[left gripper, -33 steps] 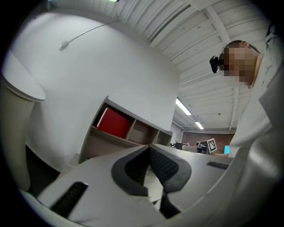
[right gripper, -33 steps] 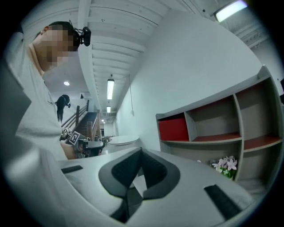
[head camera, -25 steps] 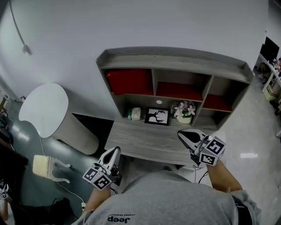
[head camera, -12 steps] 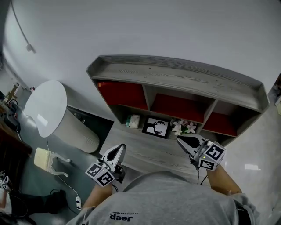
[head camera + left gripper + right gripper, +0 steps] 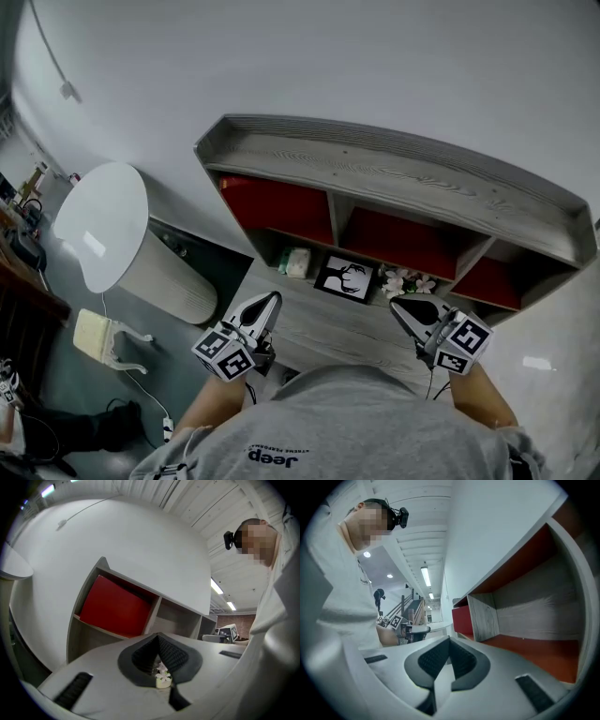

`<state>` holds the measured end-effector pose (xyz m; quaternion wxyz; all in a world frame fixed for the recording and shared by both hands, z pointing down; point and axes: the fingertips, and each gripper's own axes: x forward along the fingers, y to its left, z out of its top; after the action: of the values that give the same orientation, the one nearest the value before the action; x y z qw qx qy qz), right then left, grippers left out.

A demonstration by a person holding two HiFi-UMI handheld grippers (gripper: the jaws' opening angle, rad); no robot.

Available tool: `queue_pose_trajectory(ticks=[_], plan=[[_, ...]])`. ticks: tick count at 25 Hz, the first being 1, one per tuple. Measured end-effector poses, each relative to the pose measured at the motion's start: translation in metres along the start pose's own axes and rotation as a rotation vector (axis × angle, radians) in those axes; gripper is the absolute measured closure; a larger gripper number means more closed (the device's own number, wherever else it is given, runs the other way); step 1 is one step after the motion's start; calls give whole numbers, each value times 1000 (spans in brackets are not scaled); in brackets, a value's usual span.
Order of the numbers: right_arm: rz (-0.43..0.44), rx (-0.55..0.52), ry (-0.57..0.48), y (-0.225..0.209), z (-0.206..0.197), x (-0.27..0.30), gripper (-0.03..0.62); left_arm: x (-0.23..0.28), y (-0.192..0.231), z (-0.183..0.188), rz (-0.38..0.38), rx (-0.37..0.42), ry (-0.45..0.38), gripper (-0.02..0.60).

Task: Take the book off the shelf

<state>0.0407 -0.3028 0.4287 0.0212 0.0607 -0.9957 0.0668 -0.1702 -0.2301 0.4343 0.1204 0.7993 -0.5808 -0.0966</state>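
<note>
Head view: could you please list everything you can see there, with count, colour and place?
shelf: one, grey wood, against the white wall
book: one, red, left compartment
small pack: one, pale, desk surface under the compartments, left
framed picture: one, black and white, beside the pack
flower pot: one, pale blossoms, right of the picture
round table: one, white, left of the shelf
left gripper: one, grey, shut, empty
right gripper: one, grey, shut, empty
</note>
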Motion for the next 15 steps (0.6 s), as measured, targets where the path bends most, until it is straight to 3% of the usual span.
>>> queue_pose_trajectory(ticks=[7, 15], plan=[[-112, 5, 22, 4, 1, 45, 594, 3, 62, 23, -91, 26, -4, 571], [-159, 0, 52, 16, 6, 94, 594, 5, 149, 73, -88, 183, 4, 572]])
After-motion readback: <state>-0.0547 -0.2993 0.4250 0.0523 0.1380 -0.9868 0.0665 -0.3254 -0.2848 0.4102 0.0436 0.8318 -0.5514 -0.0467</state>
